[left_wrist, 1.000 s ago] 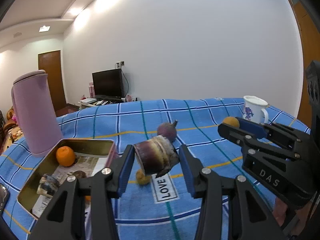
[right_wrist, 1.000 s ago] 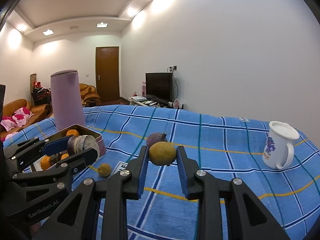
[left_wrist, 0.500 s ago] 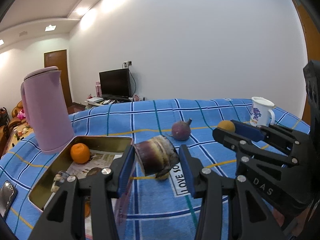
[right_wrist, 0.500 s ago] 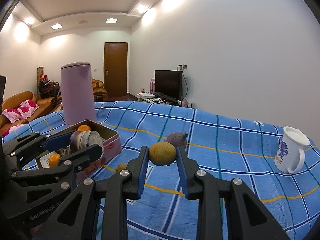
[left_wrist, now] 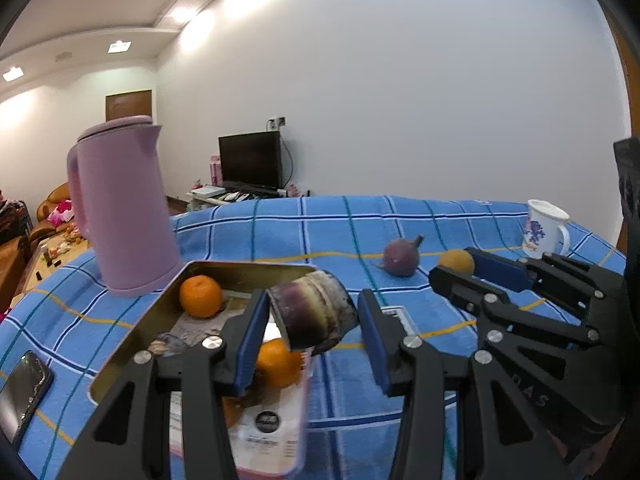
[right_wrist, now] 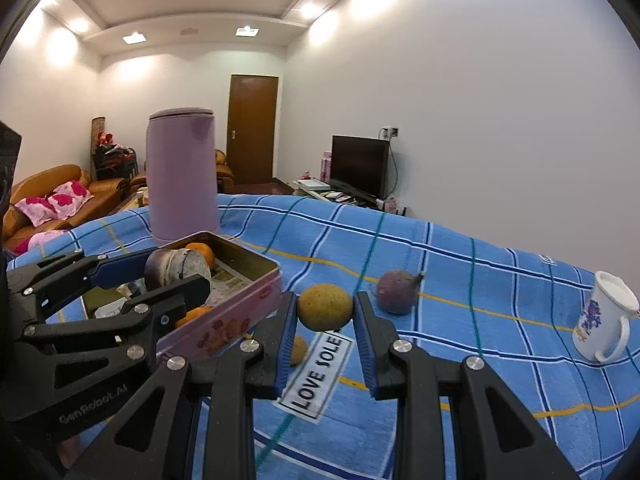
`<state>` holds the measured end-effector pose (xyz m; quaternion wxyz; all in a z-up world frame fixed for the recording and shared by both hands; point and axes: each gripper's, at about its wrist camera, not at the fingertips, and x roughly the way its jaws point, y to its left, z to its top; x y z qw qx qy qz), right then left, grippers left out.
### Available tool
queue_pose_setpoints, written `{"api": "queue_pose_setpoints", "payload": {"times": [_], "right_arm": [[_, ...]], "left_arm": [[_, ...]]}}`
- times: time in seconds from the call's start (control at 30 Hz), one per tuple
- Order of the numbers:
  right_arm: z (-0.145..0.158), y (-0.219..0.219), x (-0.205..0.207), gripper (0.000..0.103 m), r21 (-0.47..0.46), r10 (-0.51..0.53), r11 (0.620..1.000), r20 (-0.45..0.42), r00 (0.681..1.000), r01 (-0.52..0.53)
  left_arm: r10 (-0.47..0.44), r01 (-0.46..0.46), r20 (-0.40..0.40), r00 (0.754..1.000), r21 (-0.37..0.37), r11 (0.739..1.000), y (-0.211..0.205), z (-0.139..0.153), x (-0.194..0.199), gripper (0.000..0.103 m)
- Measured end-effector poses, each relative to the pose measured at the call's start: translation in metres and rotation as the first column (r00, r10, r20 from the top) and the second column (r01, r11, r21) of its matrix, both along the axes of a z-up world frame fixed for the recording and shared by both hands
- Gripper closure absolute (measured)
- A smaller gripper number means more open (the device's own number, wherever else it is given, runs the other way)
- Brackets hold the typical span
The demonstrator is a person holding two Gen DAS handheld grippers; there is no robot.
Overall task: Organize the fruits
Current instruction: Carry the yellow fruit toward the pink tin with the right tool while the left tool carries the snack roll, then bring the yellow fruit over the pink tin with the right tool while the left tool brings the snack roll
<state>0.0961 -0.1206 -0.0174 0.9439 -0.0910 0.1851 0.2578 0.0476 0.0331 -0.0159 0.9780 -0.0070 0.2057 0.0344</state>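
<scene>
Left gripper (left_wrist: 312,316): clamped on purple cut stalk (left_wrist: 312,314), above tin (left_wrist: 248,270).
Right gripper (right_wrist: 325,312): clamped on yellow fruit (right_wrist: 325,306), just right of tin.

A wide stretch of the blue checked cloth (right_wrist: 460,264) on the counter lies bare at right of centre in the right wrist view. Obstacles there: a purple round fruit (right_wrist: 397,291) mid-frame and a white flowered mug (right_wrist: 602,320) at the right edge, well apart. At left, the open gold-lined rectangular tin (right_wrist: 256,276) holds oranges, and the tall lilac kettle (right_wrist: 182,176) stands upright just behind it, blocking the upper left.
</scene>
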Motion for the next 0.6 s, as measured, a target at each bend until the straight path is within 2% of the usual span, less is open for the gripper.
{"api": "queue_pose_setpoints", "payload": {"times": [0.6], "right_arm": [[-0.003,0.044,0.0,0.073,-0.03,0.072,0.997,-0.005,0.997,-0.072]], "left_arm": [[0.099,-0.099,-0.016,0.995,0.003,0.995,0.045,-0.003,-0.008,0.056]]}}
